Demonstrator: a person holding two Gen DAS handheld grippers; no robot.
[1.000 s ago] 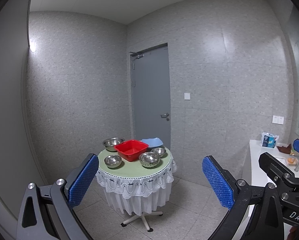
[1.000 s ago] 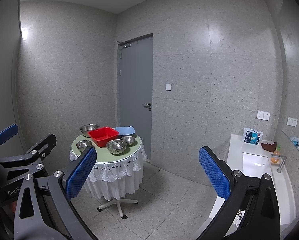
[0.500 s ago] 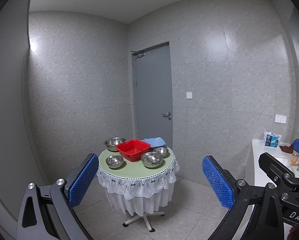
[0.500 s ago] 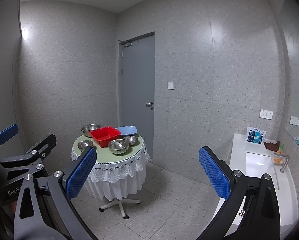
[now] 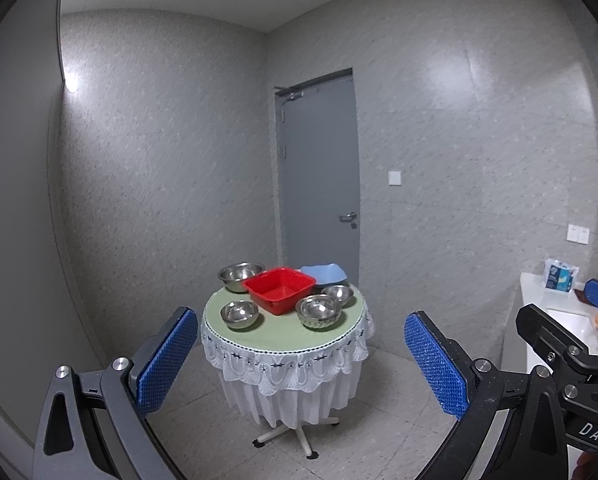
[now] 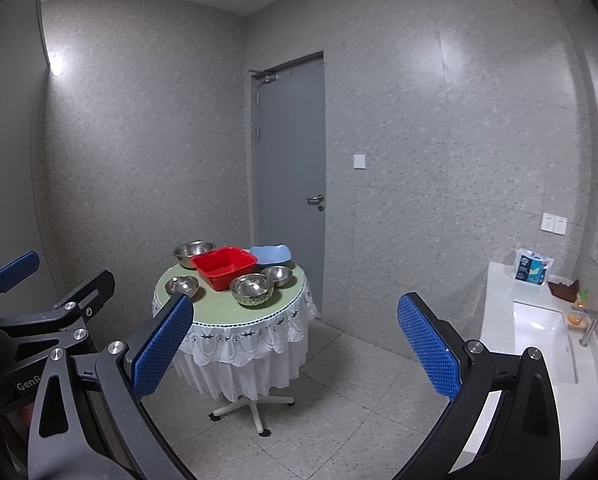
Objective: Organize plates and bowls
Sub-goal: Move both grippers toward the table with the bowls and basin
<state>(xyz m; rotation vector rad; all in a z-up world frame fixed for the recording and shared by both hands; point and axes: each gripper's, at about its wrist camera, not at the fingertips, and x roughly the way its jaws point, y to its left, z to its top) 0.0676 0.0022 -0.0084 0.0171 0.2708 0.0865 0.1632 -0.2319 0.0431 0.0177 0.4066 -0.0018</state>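
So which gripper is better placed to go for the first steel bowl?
Left, marginally. The table sits centred between the left gripper fingers; it sits left of the right gripper. Both open, both far off.

Tub (image 5: 279, 289) mid table (image 5: 259, 342), bowls (image 5: 318, 311) round it, sink (image 6: 541, 338) far right.
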